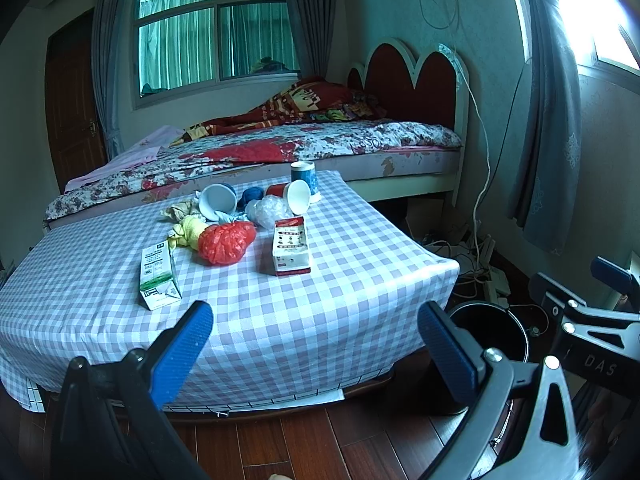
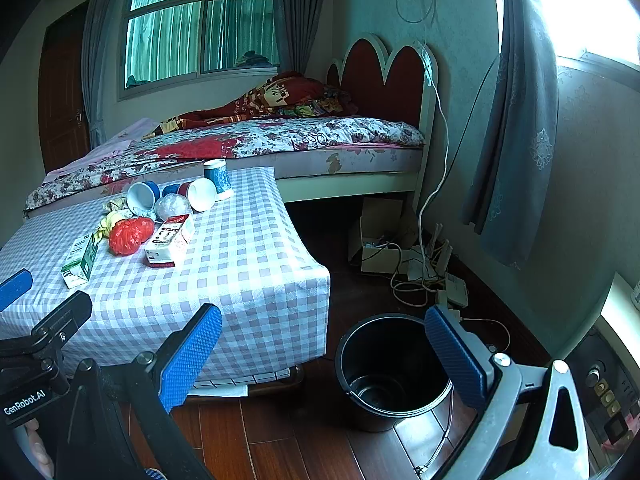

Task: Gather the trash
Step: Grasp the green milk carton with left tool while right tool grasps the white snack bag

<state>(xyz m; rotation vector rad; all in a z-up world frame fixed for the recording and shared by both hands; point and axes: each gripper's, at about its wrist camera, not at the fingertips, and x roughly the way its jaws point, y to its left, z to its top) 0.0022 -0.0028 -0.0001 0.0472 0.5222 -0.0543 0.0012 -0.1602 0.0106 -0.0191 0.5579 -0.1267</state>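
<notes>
Filling the far half of both views, the bed (image 1: 280,148) runs behind a low table (image 1: 280,300) draped in a checked cloth, and the table takes the middle and left of each frame. On the wooden floor just beside the table's right corner stands the black bin (image 2: 394,376), upright and open, at about 5 o'clock from the table in the right wrist view and half hidden behind a finger at 4 o'clock in the left wrist view. The left gripper (image 1: 316,344) hangs over the near table edge with its blue pads wide apart and nothing between them; the right gripper (image 2: 324,352) hangs lower right, its jaws likewise spread and bare, one pad over the cloth, the other over the bin's rim. The trash sits clustered on the far left part of the table. A red carton (image 1: 291,246) stands nearest the centre, and a green carton (image 1: 158,276) lies at 8 o'clock from it, closest to the left gripper. A red bag (image 1: 226,242) lies between the two, touching a yellow wad (image 1: 188,232) at its 10 o'clock. Behind, at 12 o'clock, a clear bag (image 1: 266,210) rests beside two tipped cups, a blue one (image 1: 218,200) and a red one (image 1: 294,196), with an upright blue cup (image 1: 305,178) at the far edge.
</notes>
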